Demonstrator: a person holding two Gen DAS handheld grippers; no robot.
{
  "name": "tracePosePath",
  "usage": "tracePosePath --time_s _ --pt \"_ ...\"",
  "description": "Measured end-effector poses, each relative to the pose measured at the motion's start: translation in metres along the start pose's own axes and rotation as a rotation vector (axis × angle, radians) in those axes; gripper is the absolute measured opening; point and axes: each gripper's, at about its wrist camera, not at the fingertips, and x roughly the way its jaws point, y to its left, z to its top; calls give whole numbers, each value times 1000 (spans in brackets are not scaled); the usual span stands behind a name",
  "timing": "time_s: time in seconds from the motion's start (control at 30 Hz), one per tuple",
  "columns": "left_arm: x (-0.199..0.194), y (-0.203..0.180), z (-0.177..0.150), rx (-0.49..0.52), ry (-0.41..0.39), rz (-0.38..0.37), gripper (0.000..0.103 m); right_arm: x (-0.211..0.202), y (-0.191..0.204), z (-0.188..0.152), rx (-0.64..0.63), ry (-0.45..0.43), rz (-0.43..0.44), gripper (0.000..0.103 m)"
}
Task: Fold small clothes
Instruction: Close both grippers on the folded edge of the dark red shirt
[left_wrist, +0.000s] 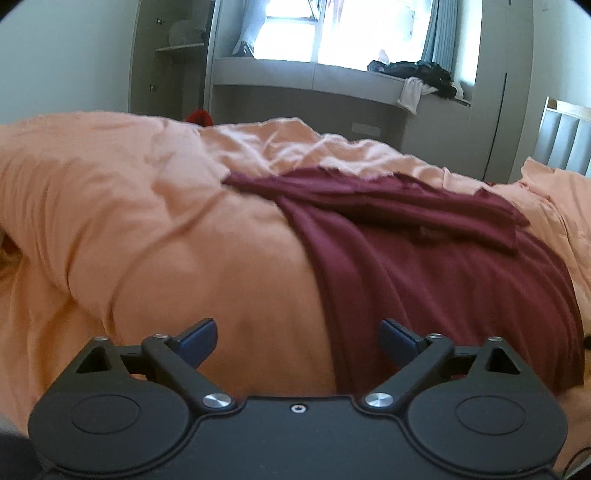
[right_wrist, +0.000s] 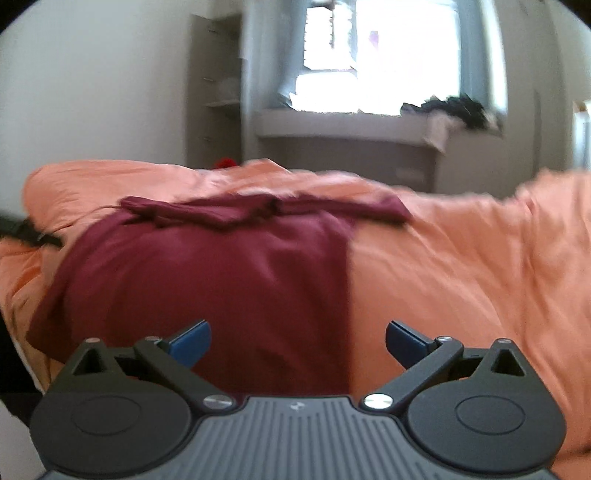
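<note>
A dark red garment (left_wrist: 436, 266) lies spread on an orange bedcover (left_wrist: 147, 229), its sleeves folded across the far end. In the left wrist view my left gripper (left_wrist: 298, 341) stands open above the cover, close to the garment's left edge, with nothing between its blue pads (left_wrist: 197, 338). The right wrist view shows the same garment (right_wrist: 207, 280) on the cover (right_wrist: 461, 266). My right gripper (right_wrist: 297, 343) is wide open over the garment's near right edge, pads (right_wrist: 406, 343) clear of the cloth.
Behind the bed runs a window ledge (left_wrist: 295, 75) with a pile of dark clothes (left_wrist: 421, 75). A tall shelf unit (left_wrist: 170, 55) stands at the left. Something red (left_wrist: 199, 117) peeks over the bed's far edge. A headboard (left_wrist: 565, 136) is at the right.
</note>
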Motion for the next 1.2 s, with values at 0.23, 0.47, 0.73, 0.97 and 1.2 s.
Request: tracePosePath --time_s 0.23,0.47,0.73,0.97,1.2 --pt "13 0 -28 -105 89 -73 66 13 -28 -11 198 97 30 91" --pt "16 -4 -26 -132 131 -178 6 21 -23 -13 160 109 37 60" --pt "-37 6 -10 -79 21 -63 2 -3 -33 -11 246 71 140 7" --pt "-40 12 -14 -38 57 12 3 -30 -33 1 186 44 125 6" --pt "-24 8 -27 -11 72 9 5 -10 -22 -7 92 118 79 8"
